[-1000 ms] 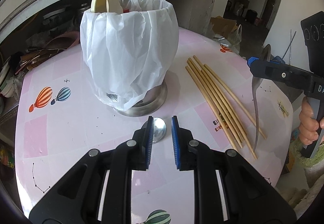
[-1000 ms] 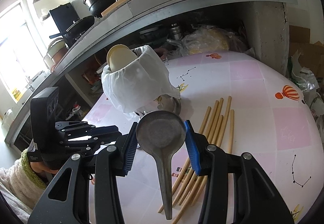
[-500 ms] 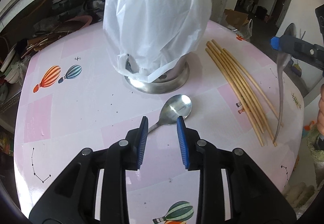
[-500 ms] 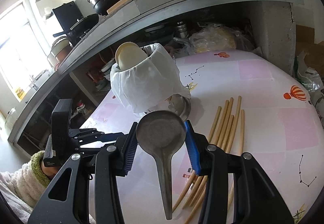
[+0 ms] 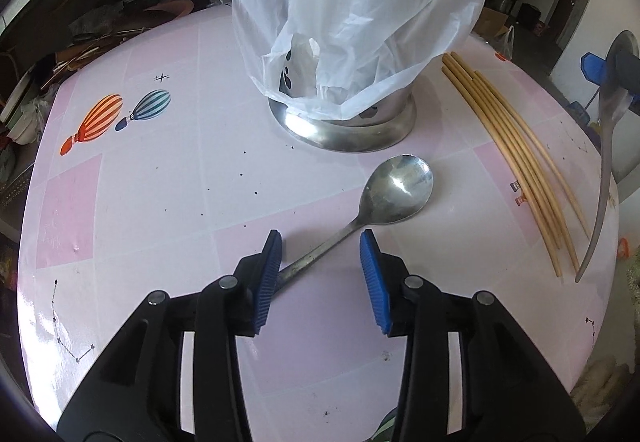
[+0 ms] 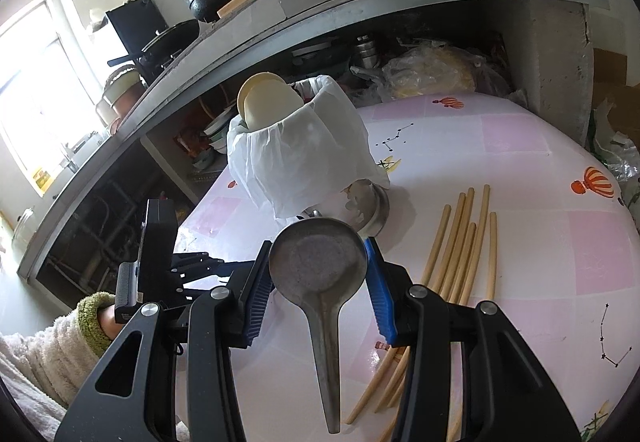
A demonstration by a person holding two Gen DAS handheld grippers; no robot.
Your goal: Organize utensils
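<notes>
The left hand-held gripper (image 5: 320, 266), jaws opening around the handle of the steel spoon (image 5: 394, 190) on the tabletop (image 5: 160, 202), must close next, while the right hand-held gripper (image 6: 318, 282) clamps another spoon (image 6: 318, 266).

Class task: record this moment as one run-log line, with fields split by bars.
left gripper: jaws opening over table spoon handle, no grip | right gripper: shut on held spoon bowl | chopsticks: on table
</notes>
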